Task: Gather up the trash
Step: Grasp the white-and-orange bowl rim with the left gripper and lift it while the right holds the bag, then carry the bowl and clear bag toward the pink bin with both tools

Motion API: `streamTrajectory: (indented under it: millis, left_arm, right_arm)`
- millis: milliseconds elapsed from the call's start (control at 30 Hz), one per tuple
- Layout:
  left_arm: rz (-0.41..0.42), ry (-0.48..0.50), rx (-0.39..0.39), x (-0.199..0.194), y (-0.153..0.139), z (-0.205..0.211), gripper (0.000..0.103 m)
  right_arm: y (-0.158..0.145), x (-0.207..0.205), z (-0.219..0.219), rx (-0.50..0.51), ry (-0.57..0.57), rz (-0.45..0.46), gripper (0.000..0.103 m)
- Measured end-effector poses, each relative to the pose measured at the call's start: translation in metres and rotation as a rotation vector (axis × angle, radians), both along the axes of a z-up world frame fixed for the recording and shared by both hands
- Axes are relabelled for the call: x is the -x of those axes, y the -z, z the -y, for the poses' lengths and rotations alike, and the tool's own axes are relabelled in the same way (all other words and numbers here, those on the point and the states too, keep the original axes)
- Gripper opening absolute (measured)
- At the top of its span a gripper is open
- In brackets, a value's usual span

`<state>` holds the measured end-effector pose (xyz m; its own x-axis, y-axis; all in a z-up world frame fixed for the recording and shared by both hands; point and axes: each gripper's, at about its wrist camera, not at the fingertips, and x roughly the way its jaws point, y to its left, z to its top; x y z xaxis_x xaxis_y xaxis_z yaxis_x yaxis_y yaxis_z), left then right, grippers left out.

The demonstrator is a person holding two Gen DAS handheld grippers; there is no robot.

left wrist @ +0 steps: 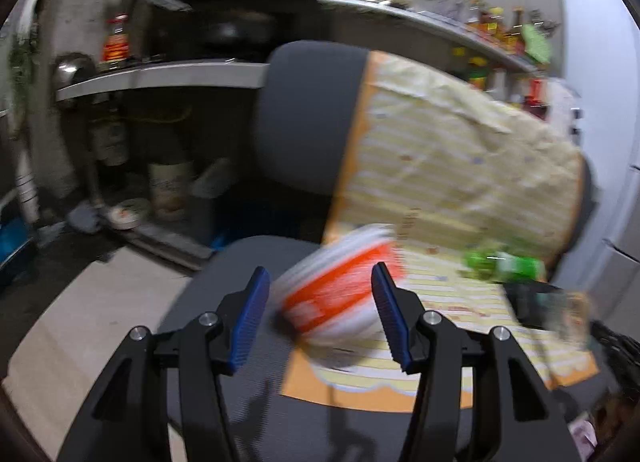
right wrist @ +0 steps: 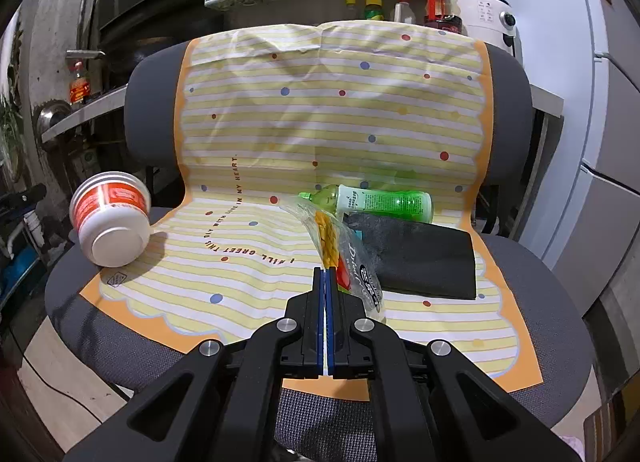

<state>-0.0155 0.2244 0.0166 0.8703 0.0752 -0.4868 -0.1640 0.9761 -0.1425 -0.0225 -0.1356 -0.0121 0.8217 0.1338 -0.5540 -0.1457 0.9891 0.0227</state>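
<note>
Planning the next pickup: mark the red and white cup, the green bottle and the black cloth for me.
red and white cup point(right wrist: 114, 217): right wrist view, on its side wall.
green bottle point(right wrist: 384, 203): right wrist view, on its label.
black cloth point(right wrist: 424, 258): right wrist view, on its middle.

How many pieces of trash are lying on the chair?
4. A red-and-white cup on its side at the seat's left edge, a green bottle lying near the backrest, a black pouch before it, and a clear wrapper in the right gripper. Others may be hidden.
</note>
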Motion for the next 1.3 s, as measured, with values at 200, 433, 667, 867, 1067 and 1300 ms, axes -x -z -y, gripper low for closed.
streamTrajectory:
  millis: [200,433,667,867,1067,1300]
  left_arm:
    - [-0.014,-0.113,-0.029,-0.048,-0.004,-0.014,0.052]
    - [-0.141,0.087,-0.164,-0.093,0.017,0.044,0.052]
    - [-0.308,0.065,-0.153,-0.072,0.065,0.035,0.052]
    - [-0.36,0.037,-0.132,-0.068,0.077,0.016,0.039]
    - [-0.323,0.126,-0.073,-0.061,0.071,0.041,0.003]
    - [-0.217,0.307,-0.02,-0.048,0.04,0.127,0.003]
  right_arm:
    - [0.0,0.0,-0.004,0.009,-0.007,-0.003,0.001]
    - [-0.002,0.002,0.003,0.002,0.013,0.004,0.001]
    - [-0.001,0.007,0.016,-0.022,0.029,0.003,0.001]
    - [0.0,0.009,0.021,-0.031,0.039,0.006,0.001]
    - [-0.003,0.019,0.037,-0.035,0.072,0.025,0.001]
    - [-0.012,0.044,0.096,-0.064,0.207,0.053,0.001]
